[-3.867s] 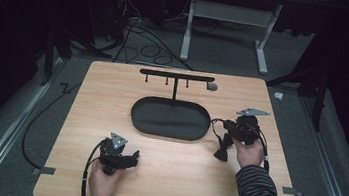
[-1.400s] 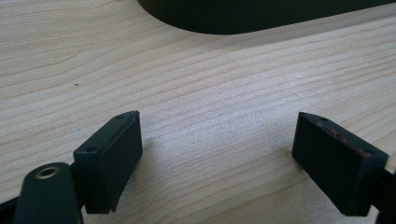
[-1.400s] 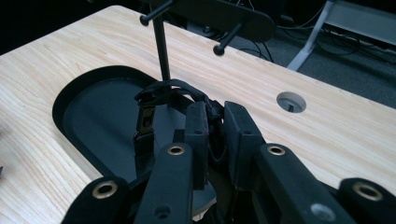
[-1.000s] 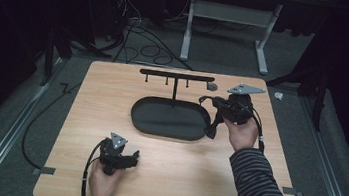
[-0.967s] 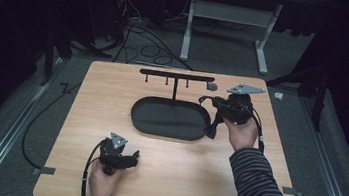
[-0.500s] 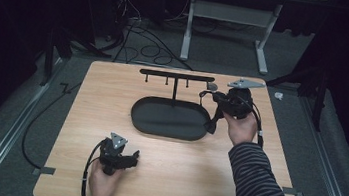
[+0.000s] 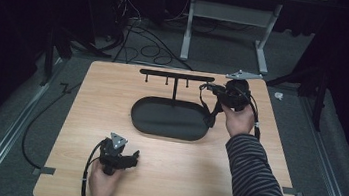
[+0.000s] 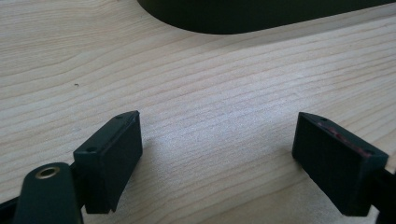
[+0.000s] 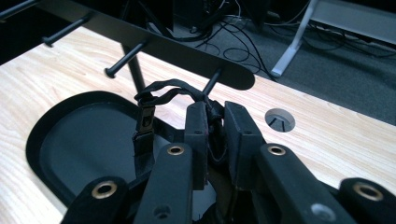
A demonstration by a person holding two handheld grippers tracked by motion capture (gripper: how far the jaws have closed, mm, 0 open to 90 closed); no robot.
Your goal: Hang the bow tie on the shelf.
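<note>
Done: right gripper [image 9: 215, 135] clenched on black strap [image 9: 161, 93], lifted at frame centre beside rack [image 9: 154, 44].
Left: loop strap over rightmost peg [image 9: 211, 81]; not yet hooked.
Left gripper [image 8: 217, 158]: jaws spread, nothing between, over table [image 8: 210, 93].

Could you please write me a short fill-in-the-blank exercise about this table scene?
1. The right gripper is shut on a black ____.
2. The stand rises from an oval black ____.
3. The left gripper has its jaws ____ above bare wood.
Missing words: strap; tray; open
</note>
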